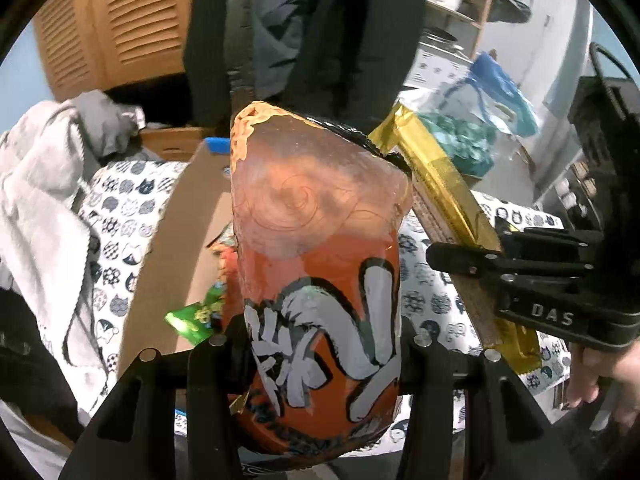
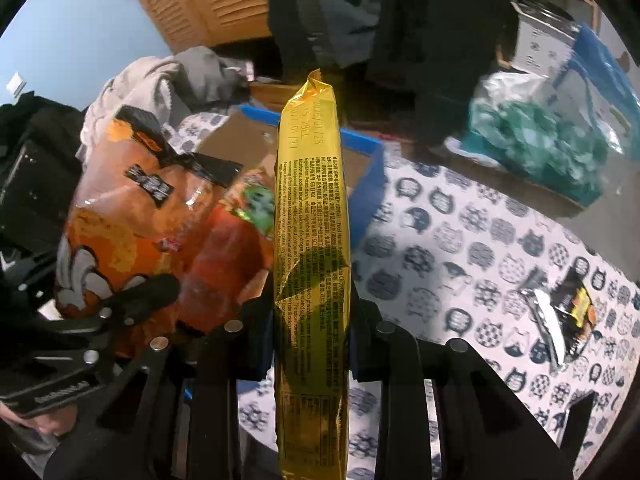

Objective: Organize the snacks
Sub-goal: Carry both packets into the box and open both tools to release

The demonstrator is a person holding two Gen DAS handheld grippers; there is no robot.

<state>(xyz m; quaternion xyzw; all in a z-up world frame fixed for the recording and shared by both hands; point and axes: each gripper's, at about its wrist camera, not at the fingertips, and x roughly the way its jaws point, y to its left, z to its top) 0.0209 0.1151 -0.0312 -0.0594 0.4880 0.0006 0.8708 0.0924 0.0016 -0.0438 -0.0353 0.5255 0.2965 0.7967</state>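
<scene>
My left gripper [image 1: 320,344] is shut on an orange snack bag [image 1: 316,240] with white lettering, held upright above a cardboard box [image 1: 176,240]. My right gripper [image 2: 312,320] is shut on a long yellow snack pack [image 2: 312,208] printed with small text, held upright beside the box. The orange bag [image 2: 120,216] and the left gripper [image 2: 132,300] show at the left of the right wrist view. The yellow pack [image 1: 440,184] and the right gripper [image 1: 472,258] show at the right of the left wrist view. Green and red packets [image 2: 248,216] lie in the box.
The box with a blue rim [image 2: 368,160] sits on a cat-patterned cloth [image 2: 480,248]. A small black and orange packet [image 2: 568,312] lies on the cloth at the right. Grey clothes [image 1: 44,200] pile at the left. A clear bag of teal items [image 2: 536,140] stands behind.
</scene>
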